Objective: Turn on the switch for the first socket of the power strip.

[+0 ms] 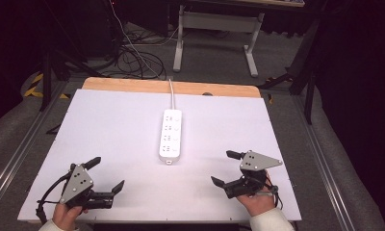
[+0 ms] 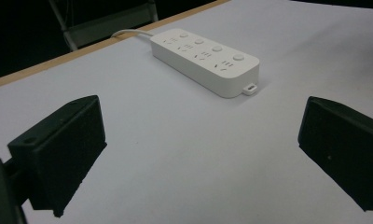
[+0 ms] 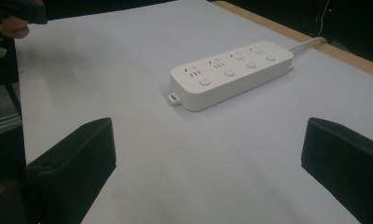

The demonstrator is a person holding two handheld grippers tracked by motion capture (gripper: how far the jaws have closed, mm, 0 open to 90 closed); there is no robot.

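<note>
A white power strip (image 1: 171,135) with several sockets and round buttons lies lengthwise in the middle of the white table top (image 1: 109,130), its white cable (image 1: 172,91) running off the far edge. It also lies ahead in the left gripper view (image 2: 205,59) and in the right gripper view (image 3: 231,73). My left gripper (image 1: 105,172) rests near the front left corner, open and empty, well to the left of the strip. My right gripper (image 1: 223,168) sits at the front right, open and empty, jaws spread wide and pointing toward the strip.
The table has a bare wooden strip (image 1: 133,85) along its far edge. Beyond it stand a white table frame (image 1: 214,29) and loose cables (image 1: 133,57) on the grey floor. Metal rails (image 1: 17,154) run along both sides of the table.
</note>
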